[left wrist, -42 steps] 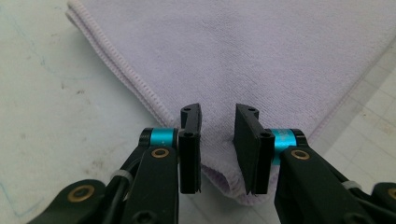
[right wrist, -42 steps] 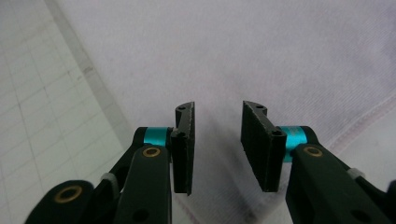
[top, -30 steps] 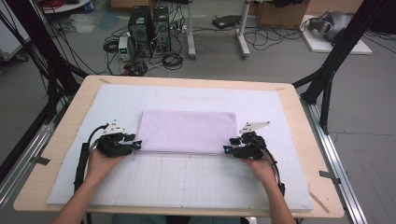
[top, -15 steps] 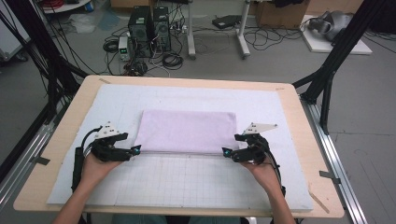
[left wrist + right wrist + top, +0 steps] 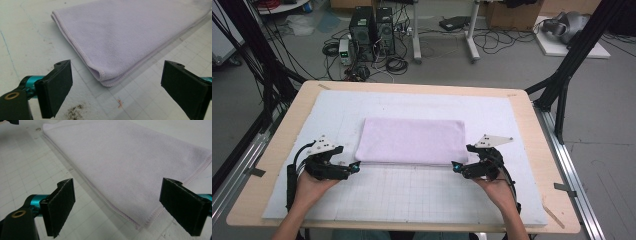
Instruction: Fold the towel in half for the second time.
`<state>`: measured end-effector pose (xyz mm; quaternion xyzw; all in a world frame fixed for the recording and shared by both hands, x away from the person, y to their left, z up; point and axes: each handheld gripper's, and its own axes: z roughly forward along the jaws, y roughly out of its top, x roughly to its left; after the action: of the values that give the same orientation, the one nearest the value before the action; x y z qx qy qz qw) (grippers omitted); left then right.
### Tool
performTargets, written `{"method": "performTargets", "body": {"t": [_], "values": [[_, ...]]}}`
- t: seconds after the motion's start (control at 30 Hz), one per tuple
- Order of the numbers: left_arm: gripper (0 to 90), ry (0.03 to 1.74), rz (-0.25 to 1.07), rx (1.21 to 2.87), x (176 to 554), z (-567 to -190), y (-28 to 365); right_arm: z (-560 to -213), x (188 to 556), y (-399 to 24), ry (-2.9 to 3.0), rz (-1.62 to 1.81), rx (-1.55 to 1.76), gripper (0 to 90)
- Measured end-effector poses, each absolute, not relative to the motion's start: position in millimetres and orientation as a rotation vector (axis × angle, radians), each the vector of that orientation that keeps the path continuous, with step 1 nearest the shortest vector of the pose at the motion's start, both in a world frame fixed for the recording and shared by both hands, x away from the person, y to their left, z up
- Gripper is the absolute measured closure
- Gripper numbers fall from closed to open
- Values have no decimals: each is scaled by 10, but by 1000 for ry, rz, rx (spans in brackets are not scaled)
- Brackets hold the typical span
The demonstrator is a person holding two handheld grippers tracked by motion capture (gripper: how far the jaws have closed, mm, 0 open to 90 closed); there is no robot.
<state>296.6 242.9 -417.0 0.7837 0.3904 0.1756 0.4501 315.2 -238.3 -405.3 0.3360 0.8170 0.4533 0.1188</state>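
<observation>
A folded lilac towel lies flat in the middle of the high view, on a white gridded mat that covers the wooden worktop. Its long folded edge runs across the frame, on the side toward the person.

The left gripper is at the lower left of the high view, just beside the near left corner of the towel. In the left gripper view its jaws stand wide apart at the bottom corners of the frame, and the corner of the towel lies beyond them, not touched. The jaws have just been opening, and nothing is between them.

The right gripper is at the lower right of the centre in the high view, just beside the near right corner of the towel. In the right gripper view its jaws are also wide apart. They too have just been opening; the stitched corner of the towel lies flat ahead of them on the mat and the pads do not press on it.

Each gripper is held by a hand that enters from the bottom edge of the high view.
</observation>
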Motion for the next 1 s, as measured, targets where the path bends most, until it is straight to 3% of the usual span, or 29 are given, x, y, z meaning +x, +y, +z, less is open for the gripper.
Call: {"method": "performTargets", "body": {"t": [1.0], "values": [[103, 957, 431, 1926, 2623, -4195, 2600, -4069, 2749, -2758, 2319, 1339, 1004, 123]]}}
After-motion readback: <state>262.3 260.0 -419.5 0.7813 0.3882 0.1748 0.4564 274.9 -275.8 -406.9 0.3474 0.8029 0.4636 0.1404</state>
